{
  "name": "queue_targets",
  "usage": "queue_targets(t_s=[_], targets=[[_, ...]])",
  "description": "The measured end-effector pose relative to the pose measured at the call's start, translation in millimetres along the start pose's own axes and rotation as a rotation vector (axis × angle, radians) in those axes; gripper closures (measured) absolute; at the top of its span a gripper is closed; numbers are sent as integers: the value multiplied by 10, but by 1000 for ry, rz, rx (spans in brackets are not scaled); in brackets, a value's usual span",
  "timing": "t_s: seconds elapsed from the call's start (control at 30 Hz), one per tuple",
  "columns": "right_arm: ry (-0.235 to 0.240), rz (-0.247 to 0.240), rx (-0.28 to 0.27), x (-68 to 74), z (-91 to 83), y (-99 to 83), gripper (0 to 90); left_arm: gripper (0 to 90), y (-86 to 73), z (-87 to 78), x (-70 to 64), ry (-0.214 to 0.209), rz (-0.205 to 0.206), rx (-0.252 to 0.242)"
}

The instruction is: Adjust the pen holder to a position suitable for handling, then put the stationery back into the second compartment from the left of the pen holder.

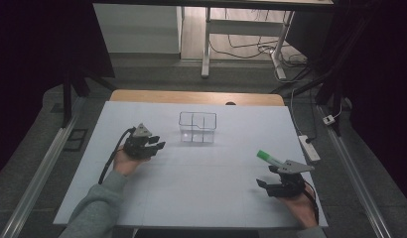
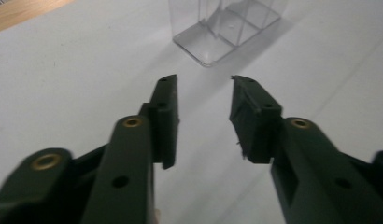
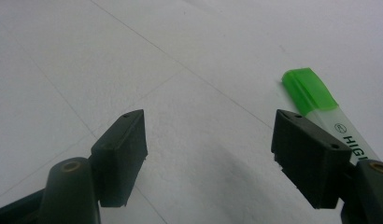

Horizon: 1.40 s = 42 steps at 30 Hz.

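Observation:
A clear plastic box with inner dividers (image 1: 197, 127) stands on the white table top (image 1: 201, 183), toward the back middle. My left gripper (image 1: 158, 143) hovers just left of the box, open and holding nothing. In the left gripper view the box (image 2: 227, 28) stands a short way ahead of that gripper's open jaws (image 2: 203, 84). A highlighter with a green cap (image 1: 267, 157) lies at the right side of the table. My right gripper (image 1: 267, 177) is low beside it, open. In the right gripper view the highlighter (image 3: 315, 93) lies just outside the right jaw, not between the jaws (image 3: 208, 126).
A wooden strip (image 1: 191, 96) runs along the table's far edge. A white power strip (image 1: 308, 148) and cables lie on the floor to the right. A desk frame (image 1: 206, 44) stands beyond the table. Dark curtains hang on both sides.

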State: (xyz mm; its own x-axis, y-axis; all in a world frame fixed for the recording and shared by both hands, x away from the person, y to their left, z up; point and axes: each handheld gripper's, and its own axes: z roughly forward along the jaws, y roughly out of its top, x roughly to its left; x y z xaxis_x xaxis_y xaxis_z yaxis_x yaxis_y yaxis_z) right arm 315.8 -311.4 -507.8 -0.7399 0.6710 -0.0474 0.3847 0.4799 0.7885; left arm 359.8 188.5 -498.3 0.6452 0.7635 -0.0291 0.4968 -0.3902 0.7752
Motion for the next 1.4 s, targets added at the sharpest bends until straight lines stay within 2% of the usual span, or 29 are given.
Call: queue_targets(t_s=[0.17, 0.33, 0.47, 0.67, 0.7, 0.73, 1.0, 1.3, 1.4], targets=[[30, -3, -12, -15, -9, -2, 258, 494, -104, -163, -104, 4, 13, -2], [22, 1, -24, -31, -32, 5, 258, 431, -241, -276, -206, -8, 37, 17], [15, 6, -27, -42, -39, 3, 258, 396, -366, -373, -254, -21, 28, 16], [-2, 9, -22, -61, -68, -1, 258, 364, -570, -502, -269, -34, -6, 16], [9, 7, -20, -68, -77, -1, 259, 360, -591, -512, -273, -30, -8, 16], [-3, 6, -18, -66, -87, 0, 259, 358, -605, -518, -274, -29, -7, 18], [-7, 0, -22, -58, -106, 22, 261, 343, -621, -492, -246, -37, -7, 25], [3, -17, -14, -27, -80, 82, 274, 339, -615, -488, -244, -36, -12, 27], [7, -6, -13, -41, -72, 127, 287, 335, -616, -485, -244, -33, -12, 32]])
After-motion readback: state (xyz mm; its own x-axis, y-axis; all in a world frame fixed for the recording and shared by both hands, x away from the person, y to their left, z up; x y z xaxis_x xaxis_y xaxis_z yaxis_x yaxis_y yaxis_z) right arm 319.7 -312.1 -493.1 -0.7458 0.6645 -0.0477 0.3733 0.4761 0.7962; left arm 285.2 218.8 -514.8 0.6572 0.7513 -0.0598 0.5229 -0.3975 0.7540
